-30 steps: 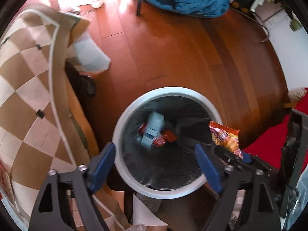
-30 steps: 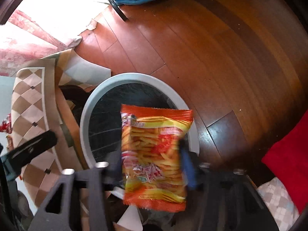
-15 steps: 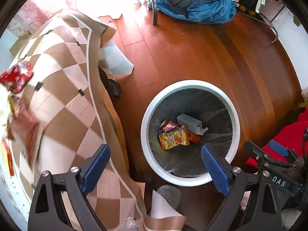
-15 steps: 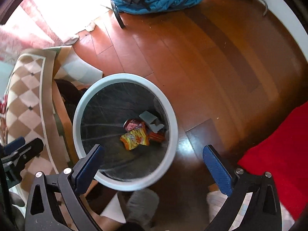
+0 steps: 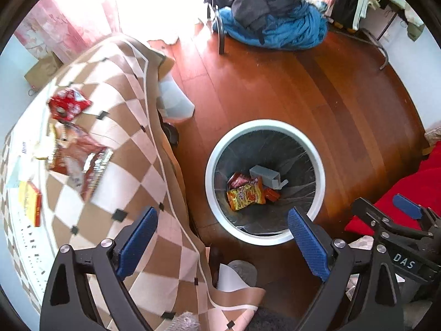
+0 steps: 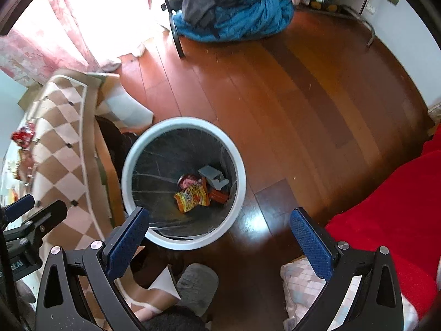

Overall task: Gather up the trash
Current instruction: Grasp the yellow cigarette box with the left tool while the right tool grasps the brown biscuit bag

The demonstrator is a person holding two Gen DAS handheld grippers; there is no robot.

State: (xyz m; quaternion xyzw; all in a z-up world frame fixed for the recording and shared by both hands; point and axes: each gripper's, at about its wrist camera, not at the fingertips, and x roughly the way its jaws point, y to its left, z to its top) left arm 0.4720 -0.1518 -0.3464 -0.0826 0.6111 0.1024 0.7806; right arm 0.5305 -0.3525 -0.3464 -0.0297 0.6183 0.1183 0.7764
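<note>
Both the left claw (image 5: 222,244) and right claw (image 6: 219,244) gape wide and empty above the white-rimmed trash bin (image 6: 129,160). The orange snack packet (image 6: 192,194) lies at the bin's bottom, touching a grey carton (image 6: 213,178).

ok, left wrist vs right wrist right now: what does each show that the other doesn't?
Left wrist only: the tabletop trash in full, namely a big red wrapper and a yellow packet, plus the right gripper from the side.

Right wrist only: a checked cushion by the red fabric, and the left gripper from the side.

Both: the bin holding the orange snack bag and a grey box, the small red packet on the checked cloth, the blue bedding, the wood floor. Both grippers are open and empty.
</note>
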